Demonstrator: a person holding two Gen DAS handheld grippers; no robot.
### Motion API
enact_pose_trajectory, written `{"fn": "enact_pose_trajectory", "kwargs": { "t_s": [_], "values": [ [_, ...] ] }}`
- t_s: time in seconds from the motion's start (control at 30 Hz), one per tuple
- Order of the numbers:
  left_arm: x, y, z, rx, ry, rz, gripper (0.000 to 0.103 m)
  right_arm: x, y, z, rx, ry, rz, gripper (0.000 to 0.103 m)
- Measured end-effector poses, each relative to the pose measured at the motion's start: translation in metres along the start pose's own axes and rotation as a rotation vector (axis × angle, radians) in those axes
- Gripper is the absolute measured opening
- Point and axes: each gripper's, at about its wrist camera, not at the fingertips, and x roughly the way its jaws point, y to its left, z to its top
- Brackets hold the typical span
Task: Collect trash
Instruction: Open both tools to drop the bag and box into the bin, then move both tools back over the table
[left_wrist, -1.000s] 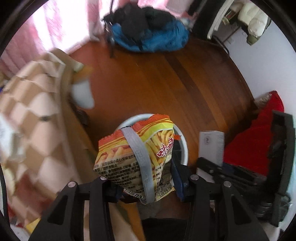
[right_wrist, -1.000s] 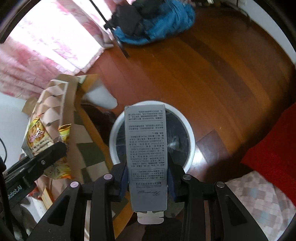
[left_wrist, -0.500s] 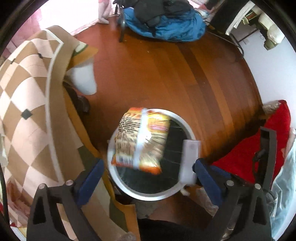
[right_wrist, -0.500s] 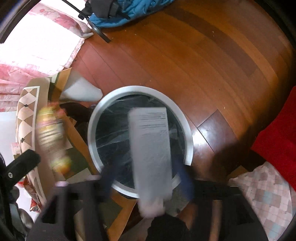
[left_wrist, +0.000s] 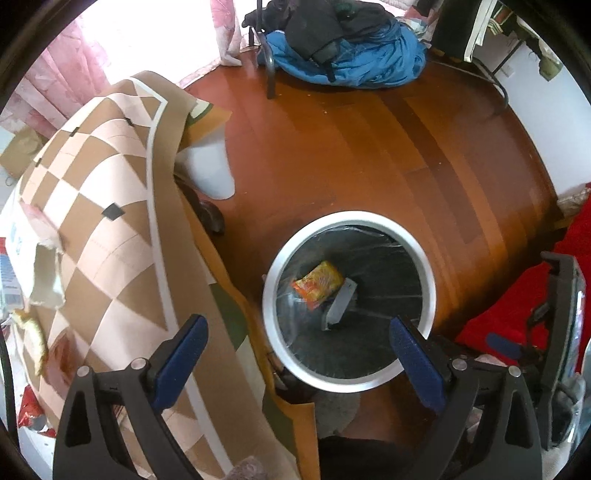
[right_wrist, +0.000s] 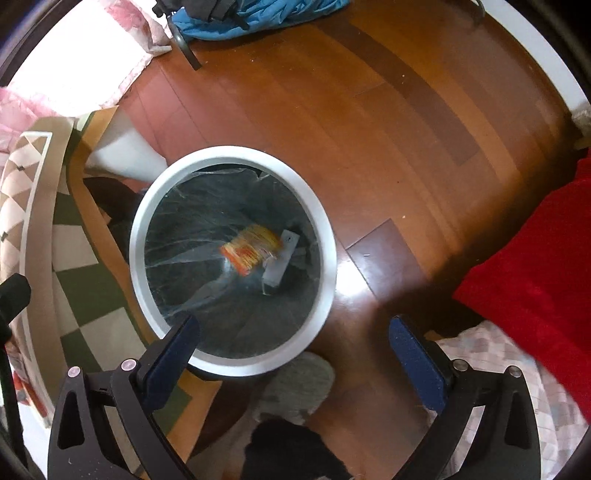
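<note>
A round white-rimmed trash bin (left_wrist: 347, 216) with a clear liner stands on the wooden floor. At its bottom lie an orange-yellow snack bag (left_wrist: 318, 283) and a grey carton (left_wrist: 341, 302) beside it. My left gripper (left_wrist: 296, 322) points straight down over the bin's near edge, open with nothing between its blue pads. In the right wrist view the bin's rim (right_wrist: 229, 151), the snack bag (right_wrist: 253, 249) and the carton (right_wrist: 280, 262) show from above. My right gripper (right_wrist: 293, 321) hangs over the bin's near rim; its jaws are opening and hold nothing.
A table under a brown checked cloth (left_wrist: 92, 206) borders the bin on the left. Red fabric (right_wrist: 535, 258) lies to the right. A blue bag (left_wrist: 351, 55) sits at the far end of the floor. The person's grey-socked foot (right_wrist: 295, 387) stands just below the bin.
Both grippers opened. The snack bag dropped from the left one and the carton from the right one, and both now lie in the bin. The right gripper sank closer to it.
</note>
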Motion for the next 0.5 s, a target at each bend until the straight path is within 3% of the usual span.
{"fn": "enact_pose_trajectory", "kwargs": {
  "t_s": [0.23,0.5],
  "values": [
    [-0.027,-0.002,-0.016,0.007,-0.061,0.045,0.100,-0.030,0.003,-0.010,-0.020,-0.047,-0.008,0.103],
    [-0.082,-0.003,-0.036,-0.003,-0.153,0.050,0.100,-0.094,0.004,-0.035,-0.043,-0.139,-0.005,0.103]
  ]
}}
